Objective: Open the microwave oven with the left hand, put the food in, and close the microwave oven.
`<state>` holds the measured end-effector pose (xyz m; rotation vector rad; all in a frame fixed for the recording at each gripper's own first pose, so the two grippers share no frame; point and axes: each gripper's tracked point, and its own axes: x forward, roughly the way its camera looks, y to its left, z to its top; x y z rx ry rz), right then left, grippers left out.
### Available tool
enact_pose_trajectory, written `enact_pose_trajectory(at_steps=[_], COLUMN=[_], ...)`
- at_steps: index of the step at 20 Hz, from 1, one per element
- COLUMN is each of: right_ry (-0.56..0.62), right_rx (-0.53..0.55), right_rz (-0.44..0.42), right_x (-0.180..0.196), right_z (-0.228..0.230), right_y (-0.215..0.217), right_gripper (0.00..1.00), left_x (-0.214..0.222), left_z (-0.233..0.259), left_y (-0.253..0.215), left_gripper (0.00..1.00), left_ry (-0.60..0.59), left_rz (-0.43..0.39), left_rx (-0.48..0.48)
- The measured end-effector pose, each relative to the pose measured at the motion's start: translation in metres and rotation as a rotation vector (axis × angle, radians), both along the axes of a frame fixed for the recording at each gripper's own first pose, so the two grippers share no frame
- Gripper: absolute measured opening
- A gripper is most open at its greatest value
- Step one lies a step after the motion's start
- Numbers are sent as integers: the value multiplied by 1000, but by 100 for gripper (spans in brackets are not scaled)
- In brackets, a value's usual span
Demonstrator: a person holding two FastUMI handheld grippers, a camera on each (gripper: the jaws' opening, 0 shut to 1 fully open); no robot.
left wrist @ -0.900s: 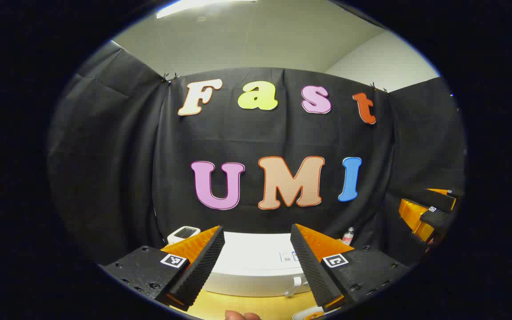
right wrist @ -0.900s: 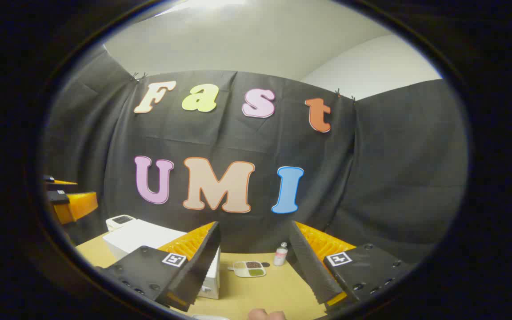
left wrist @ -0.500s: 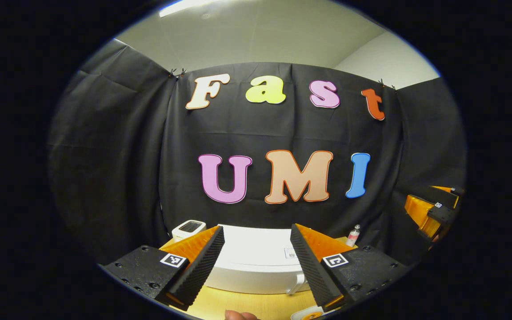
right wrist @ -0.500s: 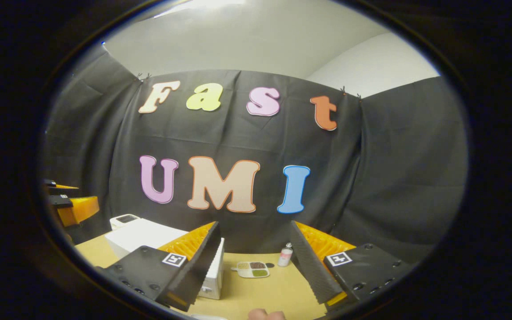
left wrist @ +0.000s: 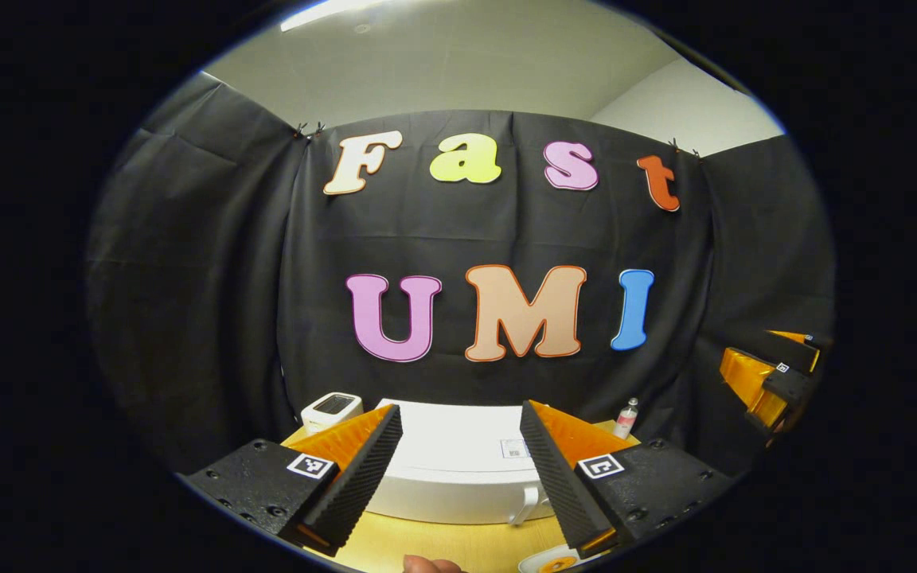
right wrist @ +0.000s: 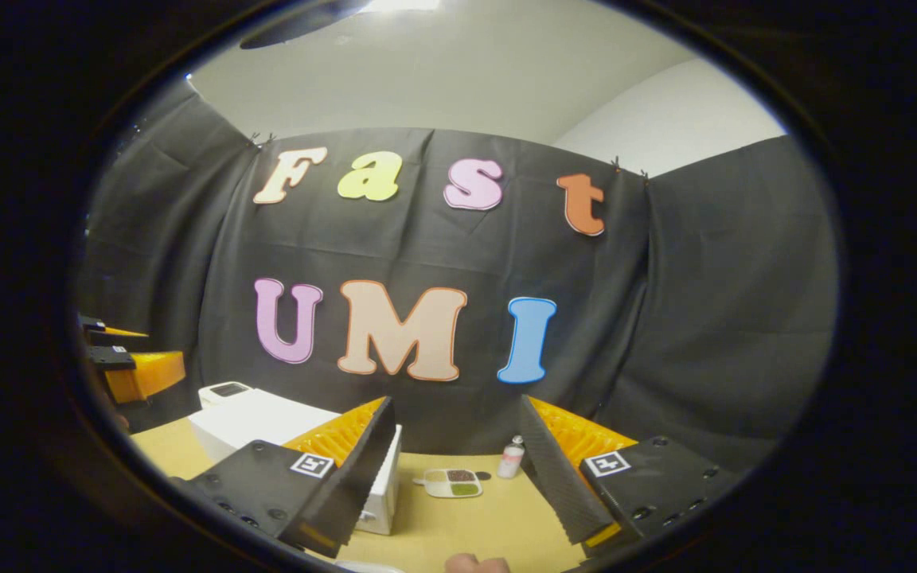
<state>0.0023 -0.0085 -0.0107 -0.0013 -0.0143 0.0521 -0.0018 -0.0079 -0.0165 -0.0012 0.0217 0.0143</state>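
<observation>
Wood table [right wrist: 498, 521], microwave [left wrist: 450, 465] front hidden, L tongs [left wrist: 461, 477] apart

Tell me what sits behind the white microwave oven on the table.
Behind the microwave oven, at its far left corner, stands a small white device with a dark top; the black cloth wall hangs beyond. The microwave's own body hides the table directly behind it.

A white microwave oven [left wrist: 458, 469] sits on the table, door shut. It lies straight ahead of the left gripper [left wrist: 458, 469]'s parted fingers.
</observation>
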Motion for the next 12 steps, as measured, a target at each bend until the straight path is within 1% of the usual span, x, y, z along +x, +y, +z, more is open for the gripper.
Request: enact_pose_trajectory(at_steps=[1,2,3,4,5,6,7,12], right_ry=[0,-3,-8,-13,-15,-17,-21,-57], right_rx=[3,3,1,0,1,1,1,3], right_rz=[-1,-2,-4,-2,0,1,3,10], right_x=[-1,-1,-2,-3,-5,-6,-7,-16], right_z=[0,1,2,4,4,5,6,16], right_y=[-2,-3,-4,-4,-3,-2,-2,-5], right_gripper=[98,97,96,96,96,96,96,96], left_x=[0,-1,-1,-1,-2,-3,-4,-3], left_z=[1,2,2,1,-1,-5,-9,-49], left_y=[-1,-3,-5,-5,-6,-7,-8,-19], left_gripper=[96,93,93,96,93,95,95,96], left_ry=[-1,-6,-5,-9,-11,-9,-11,17], left_rz=[-3,-7,-9,-11,-11,-11,-12,-29], left_rx=[1,0,5,9,11,14,14,35])
